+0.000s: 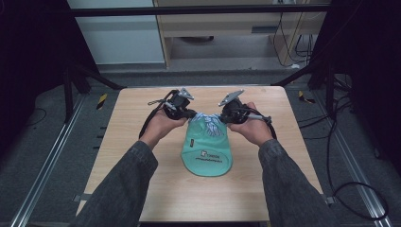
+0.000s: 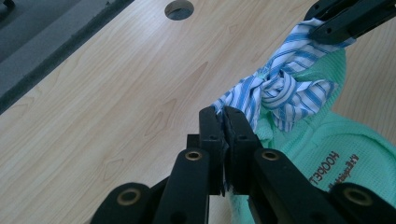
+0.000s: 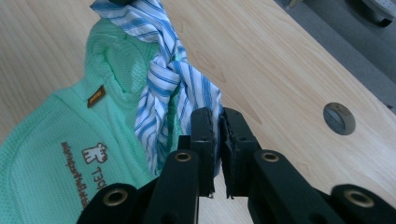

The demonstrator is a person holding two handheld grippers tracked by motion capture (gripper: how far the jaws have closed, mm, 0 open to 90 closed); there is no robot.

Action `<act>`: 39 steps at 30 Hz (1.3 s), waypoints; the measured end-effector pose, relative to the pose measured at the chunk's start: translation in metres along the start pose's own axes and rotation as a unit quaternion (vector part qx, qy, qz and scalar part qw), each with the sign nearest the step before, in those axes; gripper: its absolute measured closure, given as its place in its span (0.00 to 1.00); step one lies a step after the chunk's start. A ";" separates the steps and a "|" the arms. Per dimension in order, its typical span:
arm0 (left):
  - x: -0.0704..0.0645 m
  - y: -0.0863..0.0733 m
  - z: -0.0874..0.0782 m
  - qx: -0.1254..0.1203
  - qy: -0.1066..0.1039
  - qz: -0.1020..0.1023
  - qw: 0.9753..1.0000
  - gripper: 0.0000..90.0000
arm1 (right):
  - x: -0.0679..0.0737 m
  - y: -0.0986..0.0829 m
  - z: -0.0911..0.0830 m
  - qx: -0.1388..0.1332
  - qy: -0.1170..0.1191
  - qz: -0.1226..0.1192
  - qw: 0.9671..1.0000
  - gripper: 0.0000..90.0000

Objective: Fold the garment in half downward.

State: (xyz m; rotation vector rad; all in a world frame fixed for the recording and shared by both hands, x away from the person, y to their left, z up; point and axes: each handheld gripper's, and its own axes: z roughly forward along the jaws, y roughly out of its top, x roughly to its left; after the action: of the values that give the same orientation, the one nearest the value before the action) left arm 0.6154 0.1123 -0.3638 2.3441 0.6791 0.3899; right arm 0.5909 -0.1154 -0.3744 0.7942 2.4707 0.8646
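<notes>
The person's sleeves [image 1: 283,189] are framing a mint garment [image 1: 207,156] lying mid-worktop [image 1: 142,142], its striped knotted ties [image 1: 211,124] at twelve o'clock running nine-to-three between the left claw [image 1: 189,114] and right claw [image 1: 223,117], each clenching one end.

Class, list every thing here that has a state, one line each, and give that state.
Left tongs: shut on striped ties.
Right tongs: shut on striped ties.
Striped ties: knotted, ends pulled apart.
Green bib: flat on the table, print upward.
Table: bears the bib.
</notes>
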 end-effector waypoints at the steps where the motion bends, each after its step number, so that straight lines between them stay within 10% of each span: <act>1: 0.000 0.000 0.000 0.000 0.000 0.000 1.000 0.97 | 0.000 0.000 0.000 0.000 0.000 0.000 1.000 0.93; 15: 0.003 0.004 0.005 -0.005 0.016 0.000 1.000 0.97 | -0.008 0.009 0.009 0.009 -0.016 -0.006 1.000 0.94; 39: -0.042 -0.028 -0.005 -0.012 0.008 0.036 0.999 0.97 | 0.027 -0.028 -0.004 -0.011 -0.008 -0.038 0.999 0.93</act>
State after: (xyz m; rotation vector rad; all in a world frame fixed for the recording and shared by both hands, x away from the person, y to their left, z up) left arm 0.5681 0.1094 -0.3826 2.3497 0.5948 0.4472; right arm 0.5577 -0.1179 -0.3949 0.6938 2.4563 0.8529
